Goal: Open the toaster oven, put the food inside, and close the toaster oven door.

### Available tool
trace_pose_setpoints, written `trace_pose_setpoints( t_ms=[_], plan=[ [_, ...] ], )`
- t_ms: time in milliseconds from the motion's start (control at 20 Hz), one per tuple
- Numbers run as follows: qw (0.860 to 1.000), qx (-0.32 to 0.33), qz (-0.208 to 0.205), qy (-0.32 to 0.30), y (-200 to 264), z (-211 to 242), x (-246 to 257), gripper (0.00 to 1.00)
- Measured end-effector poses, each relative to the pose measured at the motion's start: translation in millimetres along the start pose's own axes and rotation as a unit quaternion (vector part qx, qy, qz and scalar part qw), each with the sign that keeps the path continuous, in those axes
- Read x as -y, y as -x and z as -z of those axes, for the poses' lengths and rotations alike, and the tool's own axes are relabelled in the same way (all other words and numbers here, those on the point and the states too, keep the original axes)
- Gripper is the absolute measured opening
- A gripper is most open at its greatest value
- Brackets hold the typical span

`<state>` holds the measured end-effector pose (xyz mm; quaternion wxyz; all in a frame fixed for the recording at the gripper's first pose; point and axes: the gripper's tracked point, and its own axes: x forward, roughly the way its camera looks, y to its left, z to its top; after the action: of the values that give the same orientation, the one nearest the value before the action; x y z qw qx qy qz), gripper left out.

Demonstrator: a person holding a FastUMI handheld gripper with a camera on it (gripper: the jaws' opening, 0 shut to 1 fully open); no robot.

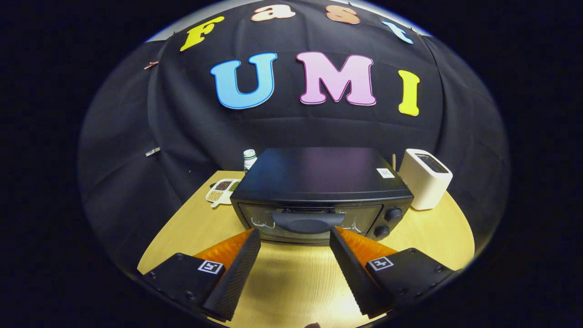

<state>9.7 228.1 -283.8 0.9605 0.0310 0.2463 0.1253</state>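
My gripper (295,233) has its two fingers spread wide with nothing between them but bare tabletop, and it points straight at the toaster oven (319,193), which stands just ahead of the fingertips on the wooden table (291,282). What matters is the door handle (308,222): it sits in the gap between my fingertips and a little beyond them, its long axis running crosswise, side to side across the door, so my fingers flank its two ends rather than bracket it above and below. The door (309,223) is shut, upright against the oven's front, its glass dark with faint reflections; I cannot make out whether any food lies behind it. That fits either a closed oven waiting to be opened or one closed again with the food inside. The oven is a black box with a flat top; two knobs (387,222) sit right of the door. Left of the oven and behind it are a small divided dish (222,190) of what look like seeds or grains and a white bottle (249,159); right of it stands a white pop-up toaster (425,178).
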Motion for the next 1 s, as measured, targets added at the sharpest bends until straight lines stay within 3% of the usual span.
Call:
trace_pose_setpoints(
  t_ms=[750,1000],
  plan=[
    [0.986,0.149,0.007,0.075,72.0,-125.7,83.1,0.98],
    [0.977,0.189,0.035,0.097,105.3,-165.3,137.9,0.98]
  ],
)
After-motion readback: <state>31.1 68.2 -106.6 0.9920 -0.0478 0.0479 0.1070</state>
